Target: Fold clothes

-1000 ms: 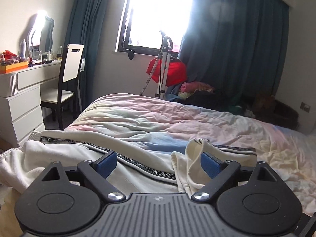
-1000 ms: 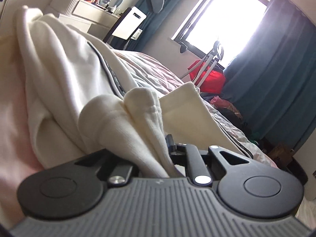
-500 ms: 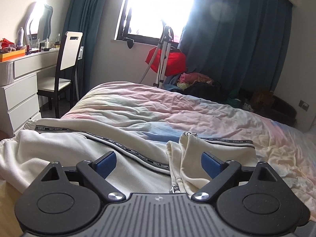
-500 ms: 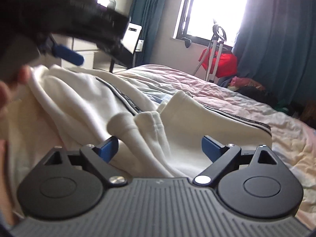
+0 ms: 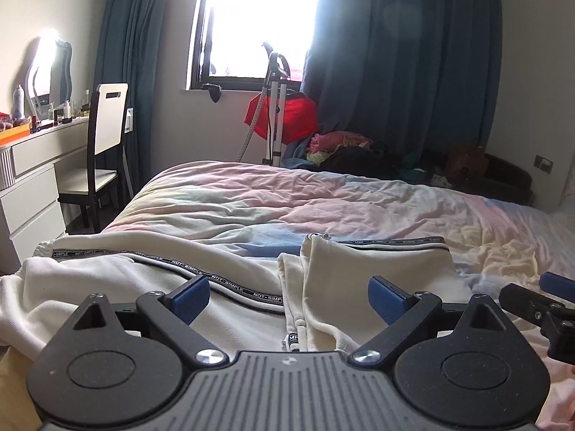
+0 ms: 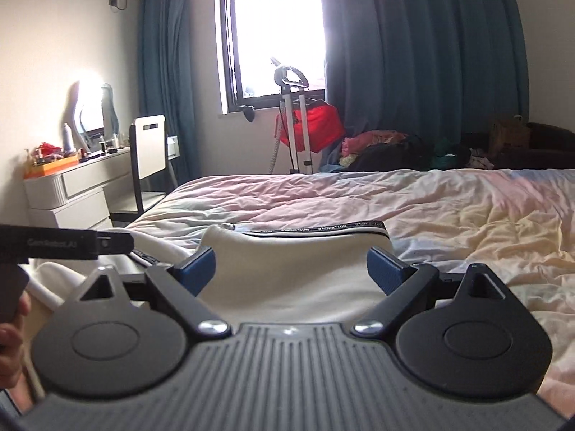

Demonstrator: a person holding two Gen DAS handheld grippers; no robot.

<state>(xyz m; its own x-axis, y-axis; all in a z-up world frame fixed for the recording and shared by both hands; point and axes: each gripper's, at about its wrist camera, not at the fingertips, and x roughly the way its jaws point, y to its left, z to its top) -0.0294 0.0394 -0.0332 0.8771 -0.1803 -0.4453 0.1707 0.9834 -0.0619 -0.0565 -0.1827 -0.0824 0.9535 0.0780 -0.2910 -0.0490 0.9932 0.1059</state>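
Observation:
Cream trousers [image 5: 151, 269] with a black lettered side stripe lie on the bed, one leg stretching left, the other part folded over at the right [image 5: 377, 262]. My left gripper [image 5: 289, 296] is open and empty, just above the cloth near the fold. My right gripper [image 6: 291, 269] is open and empty over the folded cream part [image 6: 298, 255]. The right gripper also shows at the right edge of the left wrist view [image 5: 546, 298]. The left gripper's body [image 6: 64, 246] shows at the left of the right wrist view.
The bed [image 5: 323, 201] has a rumpled pastel duvet. A white dresser [image 5: 32, 179] and chair [image 5: 104, 143] stand at the left. A garment steamer with a red item [image 5: 280, 115] and a clothes pile [image 5: 345, 147] are beyond the bed by the window.
My right gripper let go of the bunched cream cloth, opened, and swung right to level. The cloth now lies flatter on the bed. My left gripper stayed open and drew back slightly.

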